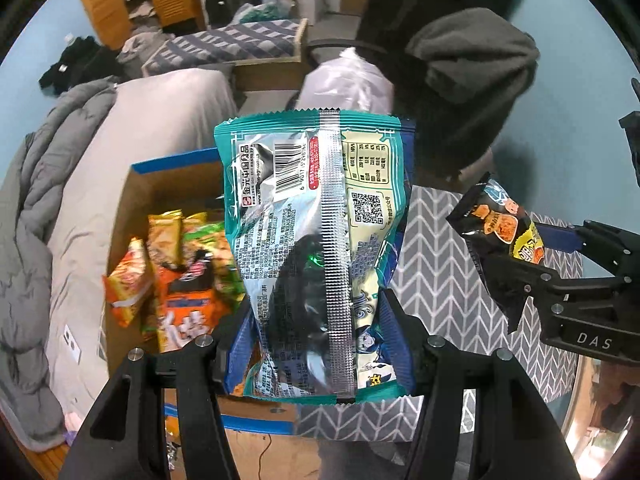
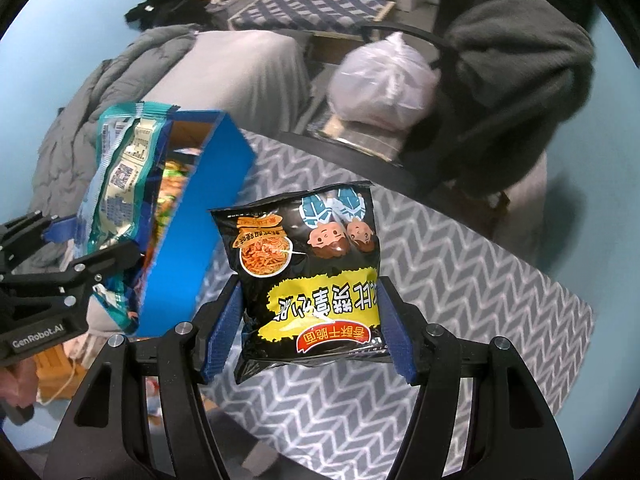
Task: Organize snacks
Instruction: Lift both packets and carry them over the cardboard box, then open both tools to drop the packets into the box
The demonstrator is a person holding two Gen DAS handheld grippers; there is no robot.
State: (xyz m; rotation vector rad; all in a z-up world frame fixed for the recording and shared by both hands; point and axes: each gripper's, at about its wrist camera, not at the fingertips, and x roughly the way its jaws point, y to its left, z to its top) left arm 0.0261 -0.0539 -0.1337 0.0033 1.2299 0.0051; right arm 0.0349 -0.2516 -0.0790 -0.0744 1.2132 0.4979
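In the left wrist view a teal snack bag (image 1: pixel 316 248) hangs back side up, and my left gripper (image 1: pixel 316 300) is shut on its lower half with both blue pads pressing its sides. Behind it to the left stands a cardboard box (image 1: pixel 132 208) with a blue rim, holding several orange and green snack packets (image 1: pixel 176 272). My right gripper (image 2: pixel 310 280) is shut on a black and yellow noodle snack bag (image 2: pixel 308 272) above the chevron cloth. Each gripper shows in the other's view: the right gripper (image 1: pixel 532 256) with the black bag (image 1: pixel 496 232), the left gripper (image 2: pixel 92 240) with the teal bag (image 2: pixel 120 176) in front of the blue box (image 2: pixel 200 232).
A grey and white chevron cloth (image 2: pixel 460 280) covers the table. Beyond it stands a chair with a dark garment (image 2: pixel 516 80) and a white plastic bag (image 2: pixel 384 80). A bed with a grey duvet (image 1: pixel 44 184) lies at the left, with clutter further back.
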